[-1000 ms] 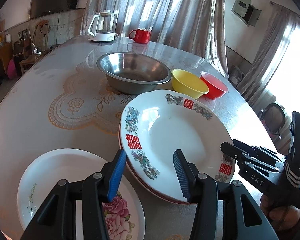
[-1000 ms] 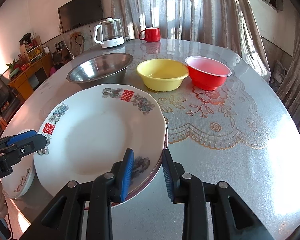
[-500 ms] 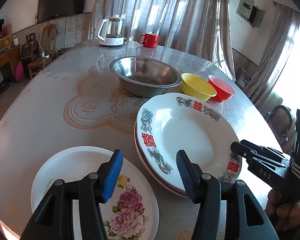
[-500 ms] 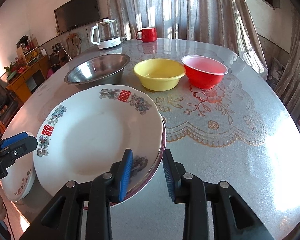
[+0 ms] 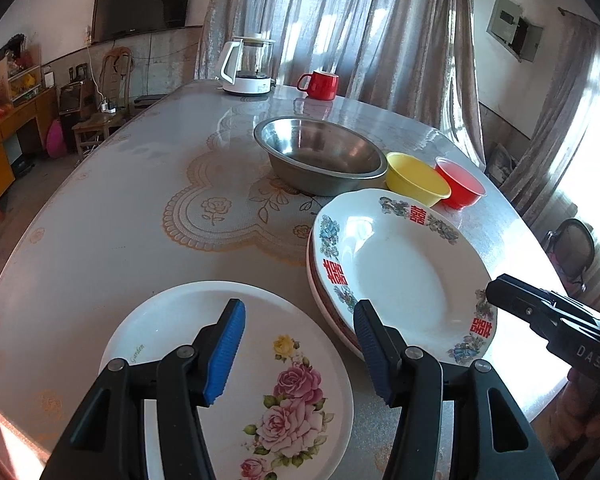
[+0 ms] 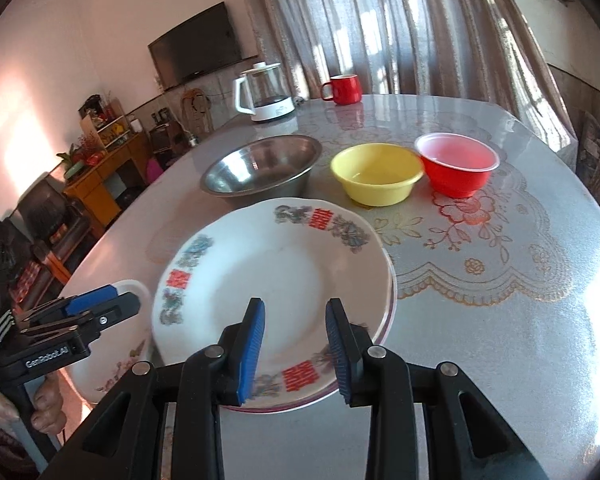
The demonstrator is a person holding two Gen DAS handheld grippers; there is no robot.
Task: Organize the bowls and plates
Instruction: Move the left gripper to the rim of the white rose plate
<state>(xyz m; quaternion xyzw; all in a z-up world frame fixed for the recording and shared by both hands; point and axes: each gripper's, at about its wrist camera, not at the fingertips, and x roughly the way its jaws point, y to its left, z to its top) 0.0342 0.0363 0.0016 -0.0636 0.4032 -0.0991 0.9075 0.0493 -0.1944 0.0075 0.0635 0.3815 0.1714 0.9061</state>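
A white plate with red characters lies on top of another plate, right of the table's middle; it also shows as the patterned plate. A rose-patterned plate rests near the front edge. My left gripper hovers open over the rose plate, nothing between its blue pads; from the other side the left gripper sits at the left. My right gripper is open above the stacked plate's near rim, not pressing it. Behind stand a steel bowl, a yellow bowl and a red bowl.
A glass kettle and a red mug stand at the far end of the round table. A chair is off the right edge, cabinets and curtains beyond. A hand grips the left handle.
My left gripper drew back from the stacked plate's rim to above the rose plate, jaws a little wider. My right gripper rose and tipped up. The plates stayed put.
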